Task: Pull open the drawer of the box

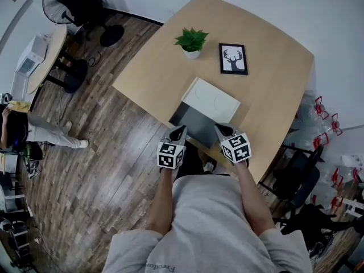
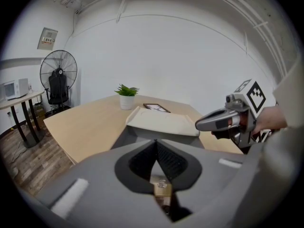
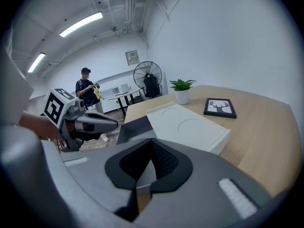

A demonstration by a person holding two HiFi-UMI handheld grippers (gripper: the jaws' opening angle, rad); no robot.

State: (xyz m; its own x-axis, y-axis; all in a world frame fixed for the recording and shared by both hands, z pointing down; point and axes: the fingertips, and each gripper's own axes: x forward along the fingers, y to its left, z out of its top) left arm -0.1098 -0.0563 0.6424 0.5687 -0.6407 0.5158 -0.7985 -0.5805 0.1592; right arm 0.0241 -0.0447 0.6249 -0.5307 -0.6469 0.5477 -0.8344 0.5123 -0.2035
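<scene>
A white flat box [image 1: 211, 98] lies near the front edge of the wooden table [image 1: 267, 95]. Its grey drawer [image 1: 195, 124] stands pulled out toward me, past the table edge. My left gripper [image 1: 180, 132] hovers at the drawer's front left corner and my right gripper [image 1: 222, 131] at its front right corner. Both are shut with nothing between their pads. In the left gripper view the jaws [image 2: 156, 148] meet in front of the box [image 2: 161, 120], with the right gripper [image 2: 211, 123] off to the side. The right gripper view shows its jaws [image 3: 152, 148] closed before the drawer [image 3: 135, 127].
A potted plant [image 1: 191, 41] and a framed deer picture [image 1: 233, 58] stand behind the box. A fan [image 1: 73, 1] and a round side table [image 1: 48, 53] are at far left. A person [image 1: 25, 131] stands on the wooden floor. Dark chairs [image 1: 298, 181] sit right.
</scene>
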